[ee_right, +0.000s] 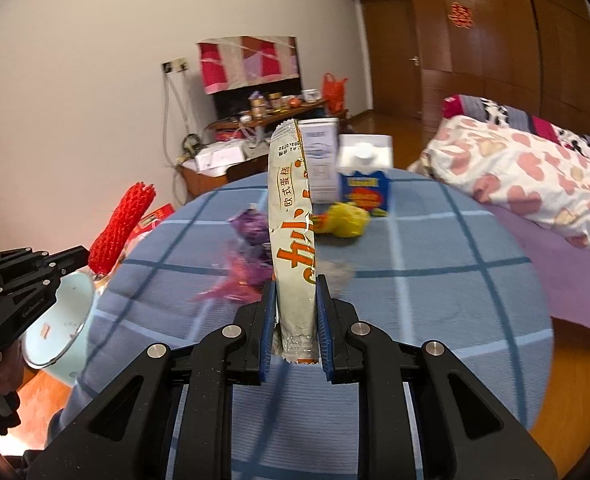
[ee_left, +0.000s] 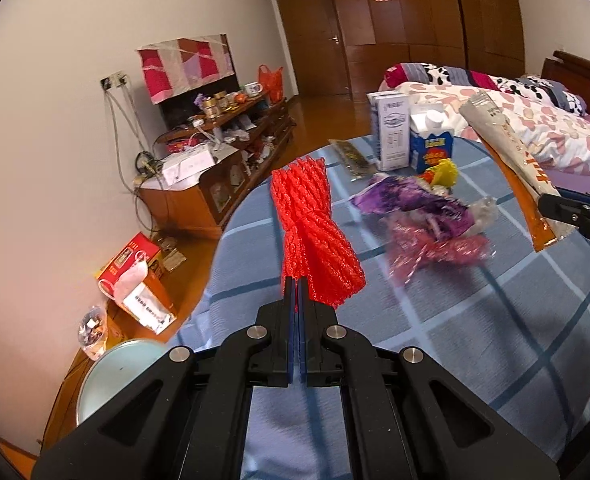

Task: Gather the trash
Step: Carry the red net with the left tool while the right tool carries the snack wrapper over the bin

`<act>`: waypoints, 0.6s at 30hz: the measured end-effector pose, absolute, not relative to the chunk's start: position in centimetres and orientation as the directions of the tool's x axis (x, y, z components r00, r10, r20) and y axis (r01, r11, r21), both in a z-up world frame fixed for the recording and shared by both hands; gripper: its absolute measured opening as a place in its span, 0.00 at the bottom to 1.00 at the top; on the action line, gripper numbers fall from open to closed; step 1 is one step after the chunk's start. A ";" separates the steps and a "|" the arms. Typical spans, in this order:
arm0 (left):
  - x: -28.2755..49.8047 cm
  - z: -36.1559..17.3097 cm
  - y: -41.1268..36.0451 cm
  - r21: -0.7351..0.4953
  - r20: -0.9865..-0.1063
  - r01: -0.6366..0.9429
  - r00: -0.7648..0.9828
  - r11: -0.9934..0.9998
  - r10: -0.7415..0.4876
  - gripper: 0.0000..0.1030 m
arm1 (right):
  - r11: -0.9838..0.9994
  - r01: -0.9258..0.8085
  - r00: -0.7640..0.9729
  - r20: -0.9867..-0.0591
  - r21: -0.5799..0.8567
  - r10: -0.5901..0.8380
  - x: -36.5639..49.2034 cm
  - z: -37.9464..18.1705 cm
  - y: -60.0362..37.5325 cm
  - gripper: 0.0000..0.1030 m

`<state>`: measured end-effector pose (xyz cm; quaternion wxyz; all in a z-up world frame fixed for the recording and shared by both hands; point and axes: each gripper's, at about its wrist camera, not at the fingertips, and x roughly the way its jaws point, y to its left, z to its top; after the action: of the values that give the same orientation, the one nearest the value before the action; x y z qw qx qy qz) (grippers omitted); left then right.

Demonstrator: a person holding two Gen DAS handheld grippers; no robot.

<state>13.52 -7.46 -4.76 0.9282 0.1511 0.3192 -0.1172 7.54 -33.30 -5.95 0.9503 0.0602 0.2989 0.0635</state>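
My left gripper (ee_left: 297, 282) is shut on the end of a red foam net sleeve (ee_left: 311, 220), which sticks out over the round table with the blue checked cloth (ee_left: 435, 340). My right gripper (ee_right: 295, 282) is shut on a long white and orange snack wrapper (ee_right: 291, 220) that stands upright between its pads. The right wrist view shows the left gripper (ee_right: 81, 256) at the left with the red net (ee_right: 123, 228) over a pale blue bin (ee_right: 63, 320). The right gripper (ee_left: 551, 204) and its wrapper (ee_left: 507, 148) appear at the right edge of the left wrist view.
On the cloth lie a purple wrapper (ee_left: 411, 204), a pink shiny wrapper (ee_left: 439, 248), a yellow wrapper (ee_left: 443, 172), a dark packet (ee_left: 353, 158), a blue milk carton (ee_left: 431, 140) and a white box (ee_left: 391, 132). A bed (ee_left: 535, 120) stands to the right, a cluttered cabinet (ee_left: 215, 160) to the left.
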 end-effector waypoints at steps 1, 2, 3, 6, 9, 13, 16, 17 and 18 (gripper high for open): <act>13.3 -4.8 -6.8 0.206 -0.628 0.305 0.770 0.930 -0.113 0.01 | 0.984 -0.095 0.812 -0.561 0.150 0.164 7.7 -5.9 -32.8 0.19; 13.2 -4.9 -6.1 0.207 -0.627 0.294 0.772 0.933 -0.104 0.01 | 0.983 -0.108 0.810 -0.561 0.148 0.173 7.9 -5.9 -32.1 0.19; 13.1 -5.0 -5.4 0.207 -0.629 0.284 0.772 0.936 -0.096 0.01 | 0.982 -0.121 0.808 -0.560 0.144 0.181 8.1 -5.8 -31.4 0.19; 12.7 -5.2 -3.4 0.208 -0.632 0.254 0.772 0.945 -0.069 0.01 | 0.979 -0.152 0.803 -0.561 0.133 0.201 8.4 -5.6 -29.5 0.19; 12.5 -5.4 -1.7 0.209 -0.634 0.227 0.772 0.951 -0.045 0.01 | 0.974 -0.190 0.795 -0.563 0.122 0.225 8.7 -5.6 -27.5 0.19; 12.0 -5.8 0.8 0.212 -0.639 0.189 0.769 0.959 -0.010 0.01 | 0.967 -0.230 0.782 -0.570 0.108 0.250 9.0 -5.7 -25.3 0.19; 11.6 -6.1 2.5 0.217 -0.641 0.163 0.767 0.962 0.014 0.01 | 0.961 -0.260 0.772 -0.577 0.099 0.268 9.2 -5.9 -23.7 0.19; 11.5 -6.2 2.8 0.218 -0.642 0.157 0.767 0.963 0.021 0.01 | 0.958 -0.272 0.767 -0.580 0.093 0.274 9.3 -5.9 -23.1 0.19; 11.3 -6.3 3.2 0.219 -0.642 0.149 0.766 0.964 0.028 0.01 | 0.956 -0.279 0.764 -0.583 0.091 0.278 9.4 -6.0 -22.7 0.19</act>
<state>11.34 3.17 -6.26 0.9306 0.1298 0.3406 -0.0327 9.38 -22.70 -5.99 0.9391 -0.0007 0.3102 0.1482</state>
